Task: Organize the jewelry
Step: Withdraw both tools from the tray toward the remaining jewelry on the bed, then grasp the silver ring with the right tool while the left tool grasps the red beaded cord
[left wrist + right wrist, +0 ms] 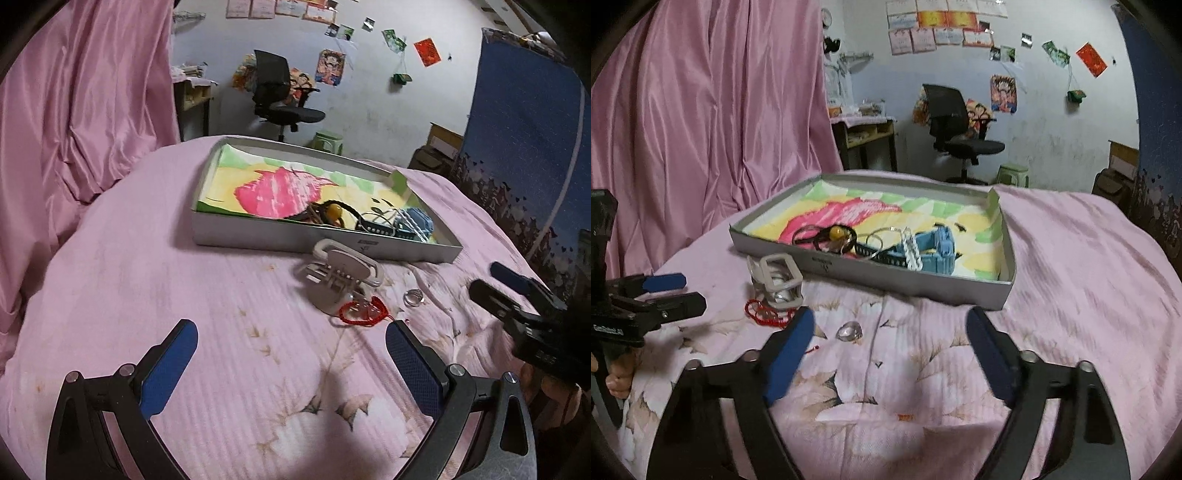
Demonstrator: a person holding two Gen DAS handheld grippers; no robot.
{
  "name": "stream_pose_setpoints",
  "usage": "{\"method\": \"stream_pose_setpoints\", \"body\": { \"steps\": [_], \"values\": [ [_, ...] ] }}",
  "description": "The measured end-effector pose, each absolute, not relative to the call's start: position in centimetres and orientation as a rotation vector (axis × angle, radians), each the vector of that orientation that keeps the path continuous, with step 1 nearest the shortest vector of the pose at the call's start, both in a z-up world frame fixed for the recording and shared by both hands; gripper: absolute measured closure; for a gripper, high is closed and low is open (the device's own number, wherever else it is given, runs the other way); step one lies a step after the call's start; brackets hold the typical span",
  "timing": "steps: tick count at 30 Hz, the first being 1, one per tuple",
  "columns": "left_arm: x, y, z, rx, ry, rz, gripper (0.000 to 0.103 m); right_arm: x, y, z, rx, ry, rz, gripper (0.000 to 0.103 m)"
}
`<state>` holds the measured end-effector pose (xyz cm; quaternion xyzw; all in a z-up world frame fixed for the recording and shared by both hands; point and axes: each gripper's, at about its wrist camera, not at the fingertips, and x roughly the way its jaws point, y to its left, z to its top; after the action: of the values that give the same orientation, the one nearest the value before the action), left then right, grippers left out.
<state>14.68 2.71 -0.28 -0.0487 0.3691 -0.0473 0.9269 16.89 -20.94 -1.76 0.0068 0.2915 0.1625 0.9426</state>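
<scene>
A shallow grey box (258, 234) (871, 275) with a colourful lining lies on the pink bedspread. It holds a blue watch (932, 249) (415, 221), a dark cord with a yellow bead (834, 233) (334, 211) and a white chain (911, 251). In front of the box lie a grey hair claw (341, 275) (779, 280), a red string bracelet (364, 314) (768, 314) and a clear ring (413, 297) (849, 330). My left gripper (291, 363) is open, short of the bracelet. My right gripper (890, 354) is open, with the ring just beyond its left finger.
A pink curtain (81, 92) (701, 110) hangs on the left. Beyond the bed stand a black office chair (956, 125) (280, 92), a small desk (866, 136), a green stool (1014, 175) and a blue panel (524, 140). A hand (618, 376) holds the left gripper's handle.
</scene>
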Motion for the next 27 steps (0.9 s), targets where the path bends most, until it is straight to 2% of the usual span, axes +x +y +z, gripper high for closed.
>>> {"method": "stream_pose_setpoints", "body": {
  "steps": [1,3,7,9,11,16,21,27],
  "values": [
    [14.8,2.6,-0.3,-0.100,0.760,-0.107,0.002,17.1,-20.7,-2.0,0.007,0.608,0.342,0.029],
    [15.0,2.5,-0.4,-0.105,0.771,-0.131,0.007,17.2,-20.3,-2.3,-0.009,0.625,0.362,0.038],
    [15.7,2.4,-0.9,-0.134,0.807,-0.183,0.024,17.7,-19.5,-2.9,-0.031,0.661,0.396,0.053],
    [16.0,2.4,-1.1,-0.150,0.815,-0.206,0.031,18.1,-19.3,-3.3,-0.033,0.681,0.411,0.064],
    [16.3,2.3,-1.2,-0.177,0.828,-0.251,0.045,18.3,-19.2,-3.6,-0.031,0.693,0.419,0.068],
    [17.4,1.7,-1.7,-0.203,0.866,-0.309,0.055,19.0,-18.9,-4.0,-0.024,0.711,0.437,0.071],
    [18.6,1.3,-2.2,-0.234,0.894,-0.327,0.056,19.8,-18.3,-4.6,-0.023,0.736,0.456,0.071],
    [19.2,1.1,-2.9,-0.241,0.917,-0.333,0.070,20.4,-17.4,-5.1,-0.034,0.760,0.472,0.071]
  ]
}}
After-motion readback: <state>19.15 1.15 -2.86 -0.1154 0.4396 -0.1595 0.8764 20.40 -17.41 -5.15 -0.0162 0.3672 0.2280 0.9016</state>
